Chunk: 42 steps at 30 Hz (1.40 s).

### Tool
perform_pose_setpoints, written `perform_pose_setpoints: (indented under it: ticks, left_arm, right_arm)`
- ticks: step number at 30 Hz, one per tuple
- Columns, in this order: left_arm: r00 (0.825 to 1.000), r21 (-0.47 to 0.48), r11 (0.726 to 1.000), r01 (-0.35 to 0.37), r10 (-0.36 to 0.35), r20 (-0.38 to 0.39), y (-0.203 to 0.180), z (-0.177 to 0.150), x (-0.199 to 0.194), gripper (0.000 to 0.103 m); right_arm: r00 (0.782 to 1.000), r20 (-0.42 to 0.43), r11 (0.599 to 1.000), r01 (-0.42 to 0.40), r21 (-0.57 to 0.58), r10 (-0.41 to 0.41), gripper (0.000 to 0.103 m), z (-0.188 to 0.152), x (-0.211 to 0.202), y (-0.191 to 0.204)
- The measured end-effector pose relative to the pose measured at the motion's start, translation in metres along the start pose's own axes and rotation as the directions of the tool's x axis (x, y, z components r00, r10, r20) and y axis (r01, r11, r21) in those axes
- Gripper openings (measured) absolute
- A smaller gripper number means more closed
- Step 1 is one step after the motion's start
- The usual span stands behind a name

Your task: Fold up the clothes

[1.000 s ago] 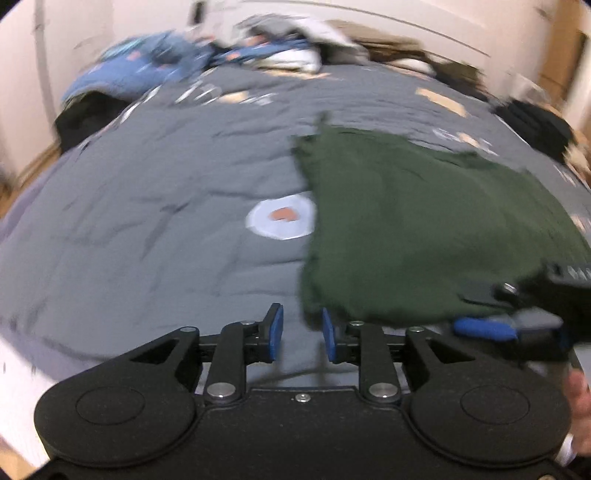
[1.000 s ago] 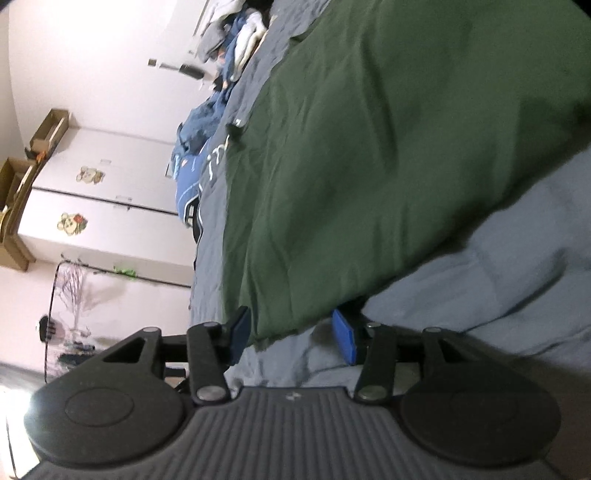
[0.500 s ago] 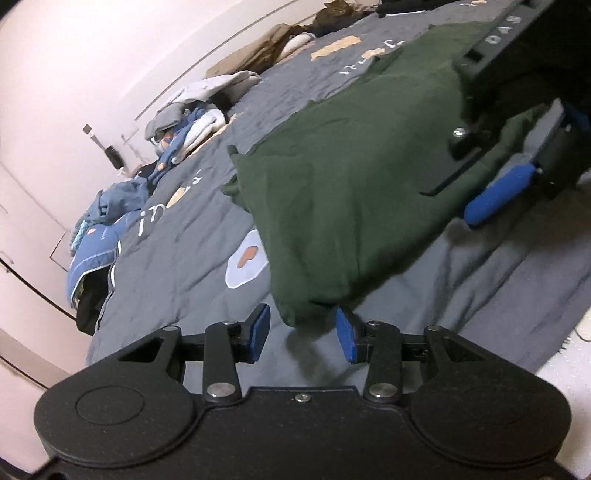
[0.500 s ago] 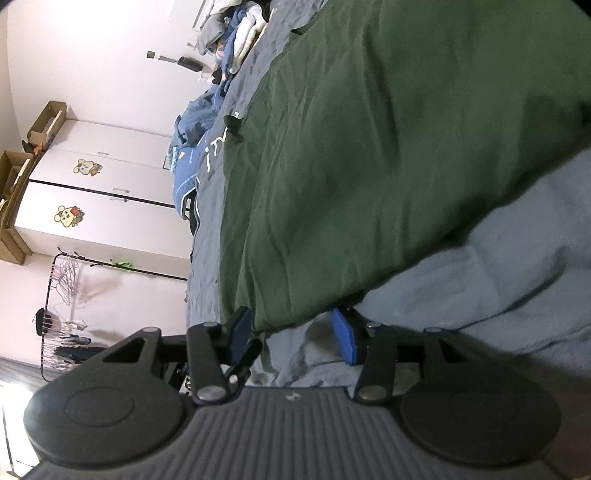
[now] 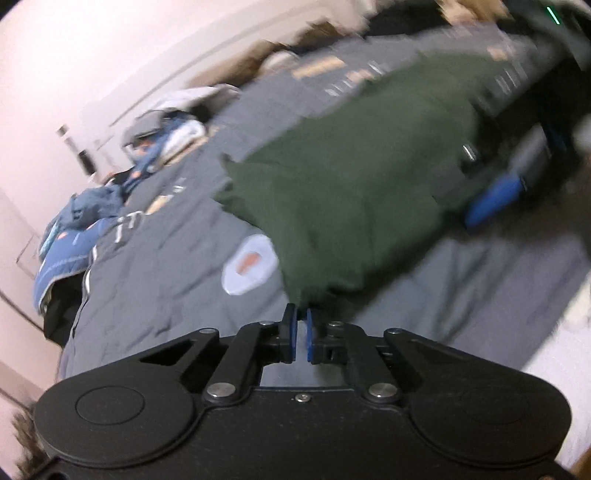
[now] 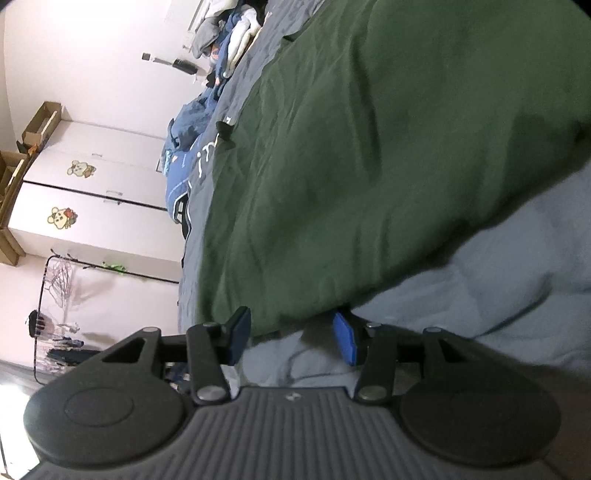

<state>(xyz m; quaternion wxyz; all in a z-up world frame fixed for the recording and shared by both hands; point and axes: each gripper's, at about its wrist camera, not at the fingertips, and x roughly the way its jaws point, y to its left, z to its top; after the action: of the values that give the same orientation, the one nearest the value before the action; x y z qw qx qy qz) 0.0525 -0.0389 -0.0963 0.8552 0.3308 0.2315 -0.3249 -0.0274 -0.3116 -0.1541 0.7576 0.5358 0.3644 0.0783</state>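
Green garment [image 5: 354,192] spread on grey bedspread [image 5: 155,273], near corner pinched between almost-closed blue pads of left gripper [image 5: 300,318]. Right gripper [image 6: 291,326] at garment's near edge, pads wide apart, gripping nothing; edge [image 6: 306,310] lies between them. Left view motion-blurred; right gripper there only dark smear, blue pad [image 5: 495,197]. Clothes pile [image 6: 225,37] at far end, cut off.

1. Left wrist view: low at the bed's [image 5: 155,266] near edge, tilted, blurred, facing the far wall.
2. Right wrist view: rolled sideways, close above bedding.
3. Shared: green garment [image 5: 343,184] [image 6: 388,147], far clothes pile [image 5: 162,136] [image 6: 229,33].
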Motion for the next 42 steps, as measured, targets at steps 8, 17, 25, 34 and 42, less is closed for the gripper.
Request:
perform_pose_setpoints:
  ticks: [8,17,25,34,42]
  left_arm:
    - [0.998,0.133,0.989,-0.059,0.062,-0.02,-0.014,-0.001,0.0,0.004]
    - [0.991,-0.218,0.971,0.099,-0.115,-0.062,0.032,-0.006,-0.013,0.005]
    - [0.979,-0.504,0.841,0.195,-0.201,0.043,0.061,0.0,-0.009,0.042]
    - [0.957,-0.67,0.701,0.245,-0.284,0.053,0.076,-0.008,0.008,0.007]
    - [0.955,-0.781,0.596,0.187,-0.298,0.001,0.085,-0.016,0.017,0.006]
  right_arm:
    - [1.0,0.005,1.0,0.0,0.002,0.0,0.048,0.001,-0.001,0.0]
    - [1.0,0.002,1.0,0.005,0.014,-0.005,0.048,0.0,-0.003,-0.003]
    - [1.0,0.0,1.0,0.007,0.016,-0.007,0.048,-0.001,-0.004,-0.002]
    - [1.0,-0.002,1.0,0.008,0.022,-0.008,0.048,0.001,-0.006,-0.003]
    - [1.0,-0.005,1.0,0.007,0.03,-0.007,0.048,0.0,-0.008,-0.005]
